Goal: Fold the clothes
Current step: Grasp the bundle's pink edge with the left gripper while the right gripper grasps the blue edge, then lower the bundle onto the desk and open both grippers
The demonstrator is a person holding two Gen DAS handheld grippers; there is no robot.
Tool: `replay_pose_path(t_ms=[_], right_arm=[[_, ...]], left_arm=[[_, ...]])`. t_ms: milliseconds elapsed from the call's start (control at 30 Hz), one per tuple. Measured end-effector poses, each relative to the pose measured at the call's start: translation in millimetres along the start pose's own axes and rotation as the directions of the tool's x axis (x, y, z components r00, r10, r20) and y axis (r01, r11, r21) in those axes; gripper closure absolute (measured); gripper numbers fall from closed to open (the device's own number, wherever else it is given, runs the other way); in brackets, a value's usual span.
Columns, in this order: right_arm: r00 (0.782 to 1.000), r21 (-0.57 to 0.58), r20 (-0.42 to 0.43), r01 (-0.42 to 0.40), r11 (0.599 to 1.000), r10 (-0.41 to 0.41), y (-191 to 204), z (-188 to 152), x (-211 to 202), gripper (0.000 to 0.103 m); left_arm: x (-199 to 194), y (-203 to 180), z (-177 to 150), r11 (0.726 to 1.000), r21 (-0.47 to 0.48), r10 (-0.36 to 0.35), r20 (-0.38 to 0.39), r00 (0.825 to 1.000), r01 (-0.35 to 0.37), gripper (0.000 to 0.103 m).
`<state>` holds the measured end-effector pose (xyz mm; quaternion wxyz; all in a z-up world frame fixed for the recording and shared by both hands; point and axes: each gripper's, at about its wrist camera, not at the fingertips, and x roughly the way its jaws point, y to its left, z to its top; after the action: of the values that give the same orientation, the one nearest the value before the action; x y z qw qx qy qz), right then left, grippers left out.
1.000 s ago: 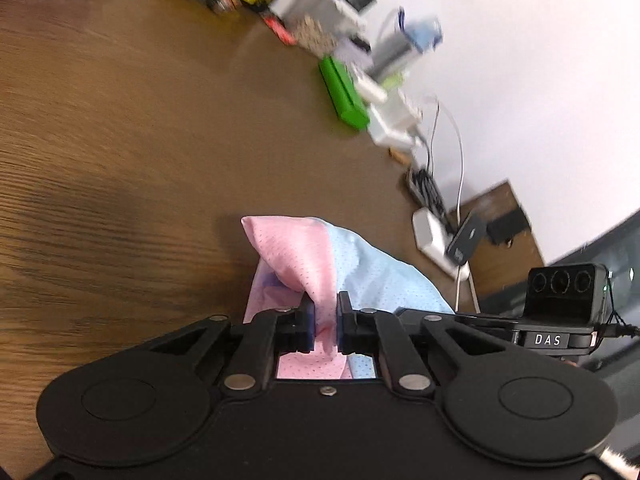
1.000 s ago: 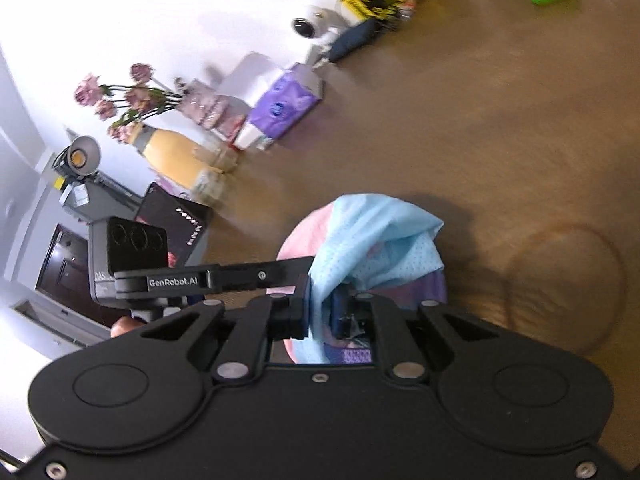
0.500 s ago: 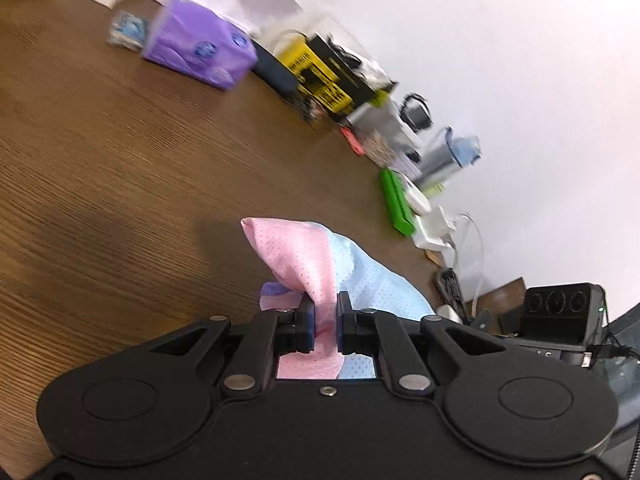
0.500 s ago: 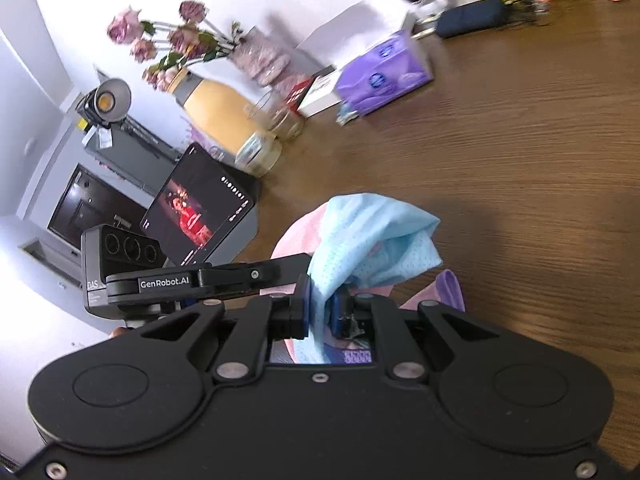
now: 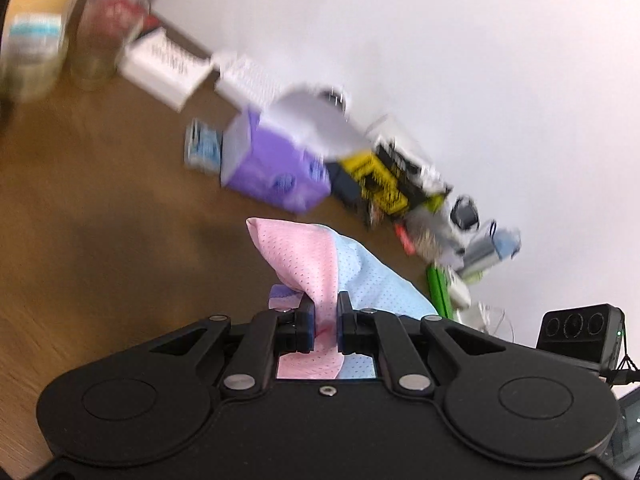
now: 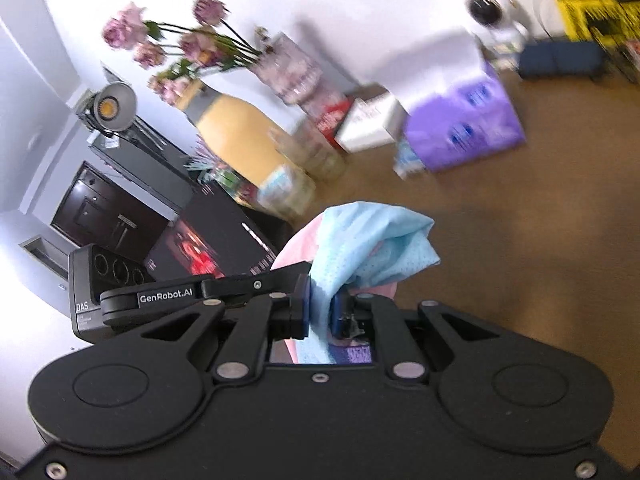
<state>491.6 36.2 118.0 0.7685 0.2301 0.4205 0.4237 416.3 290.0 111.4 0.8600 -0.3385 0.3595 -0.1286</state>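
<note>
Left gripper (image 5: 324, 312): jaws pressed together on a pinch of the garment (image 5: 308, 264), pink mesh bunched between the blue pads, a pale-blue panel running off to the right of the pinch and a scrap of purple showing at the left pad. Right gripper (image 6: 320, 314): jaws likewise clamped on the same garment (image 6: 368, 248), here a pale-blue fold, with pink behind it and purple seen through the window under the pads.

The cloth is held at two points, one per hand, and bunches up directly ahead of each set of jaws, above the brown wooden table (image 5: 100, 260); whether any lower part touches the table cannot be told. The left gripper's camera arm is seen at the left of the right wrist view, so the two tools are judged to be side by side and near each other, with the held edge running across between them. Neither hand is clearly nearer to the cloth; both already grip it.

Beyond the cloth, along the wall: a purple tissue pack (image 5: 276, 168), a yellow-and-black box (image 5: 376, 180), a white box (image 5: 164, 64), and a vase of pink flowers (image 6: 236, 136); all blurred.

Readable writing: "GenRobot.AI" and "DAS" on the left gripper's arm in the right wrist view. Labels on the boxes are too blurred to read.
</note>
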Motion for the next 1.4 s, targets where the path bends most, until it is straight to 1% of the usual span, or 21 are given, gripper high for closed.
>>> replay_pose_path(t_ms=[67,133,200,300,367,467,533,600,733,800,833,900,933,967,1000,1033,1067,1100,1133,1300,1400], right_arm=[[1.0,-0.036,0.019,-0.003,0.999,0.004,12,11,1,0.091],[1.0,-0.058,0.022,0.005,0.998,-0.004,20,15,6,0.091],[1.0,-0.083,-0.003,0.003,0.997,-0.004,23,8,14,0.091],[0.999,-0.092,-0.047,0.004,0.996,-0.009,19,-12,23,0.091],[0.995,-0.086,-0.101,0.003,0.996,-0.012,8,-38,29,0.091],[0.989,-0.077,-0.149,0.001,0.997,-0.012,-1,-62,29,0.091],[0.982,-0.077,-0.186,0.0,0.997,-0.015,-8,-85,27,0.091],[0.979,-0.083,-0.202,0.001,0.997,-0.018,-11,-99,25,0.091],[0.976,-0.143,-0.206,0.042,0.989,-0.071,-14,-130,22,0.09],[0.975,-0.208,-0.188,0.076,0.975,-0.116,-11,-143,23,0.09],[0.975,-0.238,-0.177,0.09,0.967,-0.135,-9,-148,24,0.087],[0.975,-0.298,-0.147,0.117,0.948,-0.166,-4,-158,23,0.085],[0.975,-0.319,-0.132,0.127,0.939,-0.177,-1,-160,23,0.074],[0.975,-0.333,-0.125,0.135,0.933,-0.185,1,-162,24,0.069],[0.973,-0.361,-0.109,0.151,0.92,-0.203,4,-164,24,0.057],[0.972,-0.38,-0.095,0.165,0.91,-0.216,5,-166,21,0.049],[0.971,-0.385,-0.083,0.175,0.906,-0.223,4,-166,17,0.047],[0.971,-0.386,-0.073,0.181,0.904,-0.226,3,-166,14,0.037],[0.973,-0.378,-0.062,0.184,0.907,-0.223,2,-164,9,0.028],[0.968,-0.35,-0.006,0.233,0.908,-0.251,-7,-150,-7,0.027],[0.966,-0.386,0.009,0.243,0.89,-0.26,-1,-148,0,0.028]], left_arm=[[-10,-7,11,1.0,0.025,0.013,0.032,0.999,-0.014,0.093],[-17,-7,12,0.998,0.046,0.037,0.043,0.998,-0.039,0.093],[-16,-4,6,0.997,0.051,0.051,0.039,0.998,-0.053,0.093],[-13,12,-19,0.995,0.029,0.092,0.003,0.996,-0.092,0.093],[-11,24,-40,0.995,0.012,0.102,-0.028,0.994,-0.102,0.093],[-9,41,-79,0.993,-0.011,0.12,-0.079,0.99,-0.121,0.093],[-9,48,-94,0.993,-0.026,0.115,-0.101,0.988,-0.118,0.093],[-8,53,-107,0.99,-0.018,0.135,-0.113,0.984,-0.138,0.093],[-3,61,-127,0.977,0.026,0.212,-0.119,0.97,-0.21,0.092],[0,63,-134,0.971,0.048,0.237,-0.115,0.965,-0.233,0.092],[1,64,-137,0.969,0.056,0.246,-0.114,0.963,-0.241,0.092],[2,63,-141,0.964,0.078,0.262,-0.102,0.96,-0.255,0.087],[1,62,-143,0.96,0.093,0.272,-0.093,0.958,-0.263,0.086],[0,60,-144,0.957,0.107,0.279,-0.085,0.956,-0.27,0.08],[-3,58,-144,0.953,0.123,0.287,-0.075,0.955,-0.277,0.07],[-5,57,-144,0.948,0.139,0.296,-0.065,0.953,-0.285,0.065],[-8,54,-143,0.943,0.16,0.303,-0.05,0.952,-0.291,0.055],[-13,52,-142,0.937,0.183,0.308,-0.031,0.951,-0.298,0.047],[-17,49,-141,0.93,0.206,0.314,-0.011,0.95,-0.305,0.044],[-27,39,-128,0.904,0.256,0.337,0.062,0.939,-0.341,0.041],[-18,32,-125,0.888,0.288,0.356,0.064,0.932,-0.359,0.041]])
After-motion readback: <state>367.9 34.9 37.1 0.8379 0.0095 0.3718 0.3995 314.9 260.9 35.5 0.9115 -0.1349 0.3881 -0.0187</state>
